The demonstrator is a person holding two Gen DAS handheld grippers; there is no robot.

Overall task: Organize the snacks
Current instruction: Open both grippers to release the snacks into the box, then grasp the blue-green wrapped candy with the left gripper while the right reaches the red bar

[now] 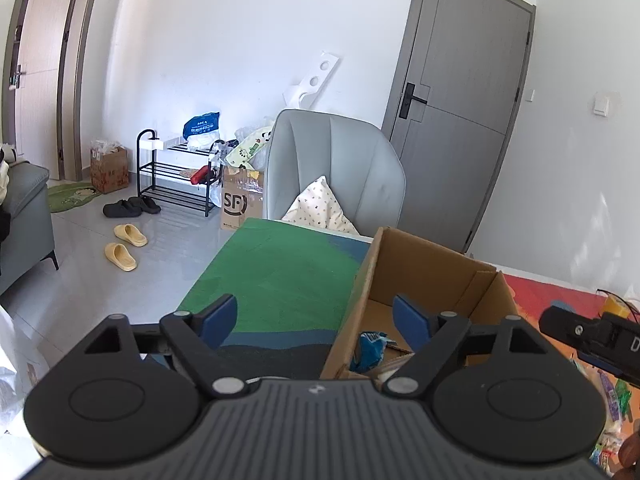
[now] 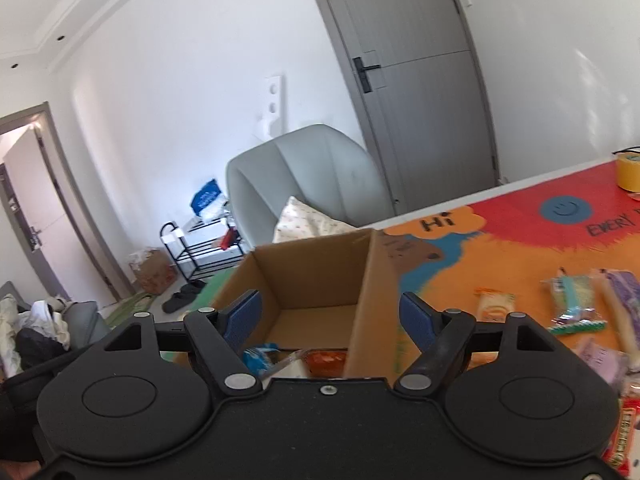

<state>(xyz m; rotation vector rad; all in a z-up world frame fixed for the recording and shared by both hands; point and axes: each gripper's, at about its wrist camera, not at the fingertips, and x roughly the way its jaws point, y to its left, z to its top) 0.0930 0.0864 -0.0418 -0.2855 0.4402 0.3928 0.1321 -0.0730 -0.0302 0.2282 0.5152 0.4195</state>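
Note:
An open cardboard box [image 2: 320, 264] stands on a colourful table mat [image 2: 520, 248]. Inside it lie a blue snack packet [image 2: 258, 356] and an orange-red packet [image 2: 326, 362]. My right gripper [image 2: 330, 314] hangs open over the box's near side with nothing between its fingers. Loose snacks lie on the mat to the right: an orange packet [image 2: 496, 306], a teal packet [image 2: 574, 300] and a purple one [image 2: 624, 292]. In the left wrist view my left gripper [image 1: 314, 318] is open and empty, straddling the left wall of the box [image 1: 432, 272], with the blue packet [image 1: 370, 350] below.
A grey chair [image 1: 336, 168] with a patterned cushion [image 1: 320, 208] stands behind the table. A yellow tape roll [image 2: 628, 174] sits at the mat's far right. A shoe rack [image 1: 176, 172], slippers [image 1: 124, 244] and a sofa [image 1: 24, 216] are on the left; a grey door [image 1: 468, 92] is behind.

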